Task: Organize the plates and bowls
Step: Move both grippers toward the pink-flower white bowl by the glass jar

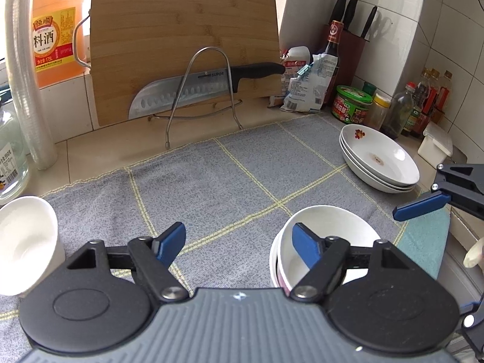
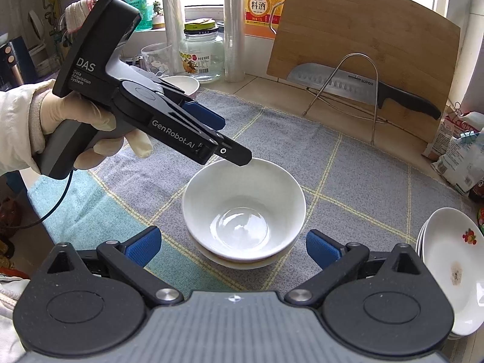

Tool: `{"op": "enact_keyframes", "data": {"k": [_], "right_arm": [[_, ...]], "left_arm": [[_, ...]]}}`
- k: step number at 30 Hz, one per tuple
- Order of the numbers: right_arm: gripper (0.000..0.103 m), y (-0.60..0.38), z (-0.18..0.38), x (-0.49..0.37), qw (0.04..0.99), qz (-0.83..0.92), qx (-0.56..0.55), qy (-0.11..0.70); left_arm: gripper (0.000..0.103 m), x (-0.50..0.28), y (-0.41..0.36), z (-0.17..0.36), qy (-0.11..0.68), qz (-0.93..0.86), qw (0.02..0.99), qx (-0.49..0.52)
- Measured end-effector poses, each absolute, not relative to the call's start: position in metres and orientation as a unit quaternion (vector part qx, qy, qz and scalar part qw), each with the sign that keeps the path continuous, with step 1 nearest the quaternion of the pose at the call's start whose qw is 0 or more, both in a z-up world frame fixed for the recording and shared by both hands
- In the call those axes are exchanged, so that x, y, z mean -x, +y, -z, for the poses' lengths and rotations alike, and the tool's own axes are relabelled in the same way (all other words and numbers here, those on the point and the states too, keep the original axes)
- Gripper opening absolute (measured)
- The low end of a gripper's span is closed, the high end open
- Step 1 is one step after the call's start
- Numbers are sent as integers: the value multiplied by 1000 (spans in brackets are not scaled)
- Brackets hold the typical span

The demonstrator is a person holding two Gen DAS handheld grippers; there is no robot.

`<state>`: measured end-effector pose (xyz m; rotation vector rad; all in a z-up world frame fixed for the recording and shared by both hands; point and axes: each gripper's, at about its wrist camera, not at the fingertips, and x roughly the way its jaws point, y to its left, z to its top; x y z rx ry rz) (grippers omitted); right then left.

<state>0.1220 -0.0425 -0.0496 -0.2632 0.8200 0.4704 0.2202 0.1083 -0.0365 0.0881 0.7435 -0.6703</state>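
Note:
Two white bowls (image 2: 242, 211) sit stacked on the grey checked cloth (image 2: 363, 175). My right gripper (image 2: 233, 248) is open just short of them, one finger on each side and neither touching. My left gripper (image 1: 239, 243) is open too. Its right pad (image 1: 305, 245) hangs over the stack's (image 1: 329, 227) near rim and nothing is pressed between the pads. The right wrist view has the left gripper (image 2: 227, 139) in a gloved hand, tip above the far rim. A third white bowl (image 1: 27, 242) stands at the left. Three flowered plates (image 1: 381, 160) are stacked at the right.
A bamboo cutting board (image 1: 184, 45) leans on the wall with a large knife (image 1: 193, 87) in a wire rack. Sauce bottles, jars and bags (image 1: 351, 103) crowd the back right corner. A glass jar (image 2: 201, 57) and a plastic roll (image 2: 234, 24) stand at the back left.

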Motion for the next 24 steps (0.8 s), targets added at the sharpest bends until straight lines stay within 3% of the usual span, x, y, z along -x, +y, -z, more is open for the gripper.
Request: {"op": "enact_keyframes", "data": {"k": [2, 8, 24], "right_arm": [[103, -40, 46, -124, 884, -227, 127, 388], [103, -23, 36, -139, 889, -238, 130, 368], [103, 85, 36, -221, 860, -320, 153, 367]], "left_arm": [[89, -211, 118, 34, 342, 311, 886, -37], [95, -186, 161, 40, 322, 227, 918, -45], [95, -185, 246, 75, 338, 88, 936, -35]]}}
